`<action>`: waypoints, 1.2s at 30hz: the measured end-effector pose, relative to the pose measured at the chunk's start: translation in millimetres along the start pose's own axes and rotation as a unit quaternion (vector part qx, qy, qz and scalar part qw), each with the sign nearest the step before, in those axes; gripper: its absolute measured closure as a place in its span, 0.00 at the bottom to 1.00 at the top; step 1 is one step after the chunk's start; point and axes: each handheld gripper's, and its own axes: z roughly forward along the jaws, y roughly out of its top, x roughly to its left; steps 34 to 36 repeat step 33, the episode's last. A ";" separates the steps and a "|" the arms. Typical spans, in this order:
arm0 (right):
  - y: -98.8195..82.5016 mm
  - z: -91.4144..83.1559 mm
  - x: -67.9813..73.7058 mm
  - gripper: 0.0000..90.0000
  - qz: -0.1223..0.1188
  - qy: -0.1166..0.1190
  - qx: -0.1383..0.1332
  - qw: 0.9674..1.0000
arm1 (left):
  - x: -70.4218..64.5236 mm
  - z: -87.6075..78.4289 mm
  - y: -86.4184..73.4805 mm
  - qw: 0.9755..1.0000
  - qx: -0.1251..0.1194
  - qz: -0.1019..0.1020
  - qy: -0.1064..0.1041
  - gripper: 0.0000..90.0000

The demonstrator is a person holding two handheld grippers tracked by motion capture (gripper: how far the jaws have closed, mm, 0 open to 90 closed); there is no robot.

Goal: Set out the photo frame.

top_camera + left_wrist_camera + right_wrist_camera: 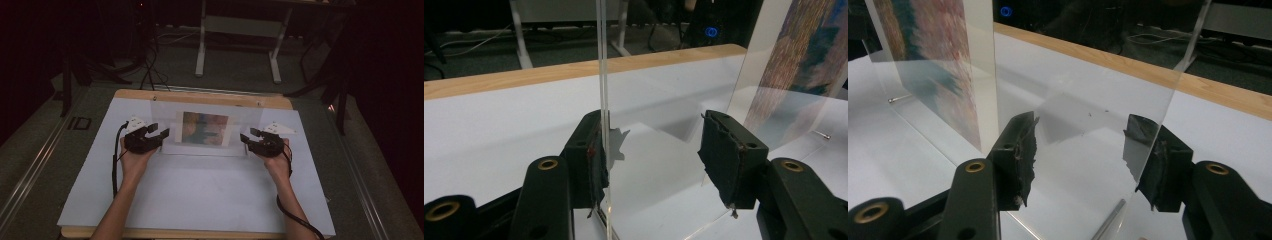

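A clear acrylic picture stand [245,117] stands upright at the back of the white tabletop [200,195], with a colourful print [205,128] in its middle. My left gripper [159,130] is open at the stand's left edge. My right gripper [249,134] is open at its right edge. In the left gripper view the acrylic stand's edge [603,75] rises just inside the left pad of the left gripper [659,160], and the print [804,50] shows far right. In the right gripper view the acrylic sheet [1168,100] crosses in front of the right pad of the right gripper [1088,160], and the print [923,50] is at upper left.
The table's wooden back edge [200,96] runs just behind the stand. Beyond it a white desk frame [240,30] stands on the dark floor, with cables [150,70] to the left. A small metal pin [821,134] lies by the stand's base.
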 end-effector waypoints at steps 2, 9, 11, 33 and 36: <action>0.2 -0.3 -0.4 0.51 -0.004 0.001 0.003 1.000 | 0.2 -0.4 0.1 1.000 0.000 0.004 -0.001 0.51; 2.8 -4.2 -0.3 0.50 -0.009 0.002 0.006 1.000 | 5.2 -8.2 3.0 1.000 -0.019 -0.003 0.005 0.51; 3.3 -5.2 -0.7 0.50 -0.010 0.003 0.008 1.000 | 8.2 -11.6 3.6 1.000 -0.023 -0.007 0.007 0.51; 11.2 -33.7 -25.4 0.50 -0.026 0.036 0.051 0.998 | 33.6 -39.3 12.2 0.999 -0.041 -0.022 0.018 0.55; 11.2 -33.7 -25.4 0.50 -0.026 0.036 0.051 0.998 | 33.6 -39.3 12.2 0.999 -0.041 -0.022 0.018 0.55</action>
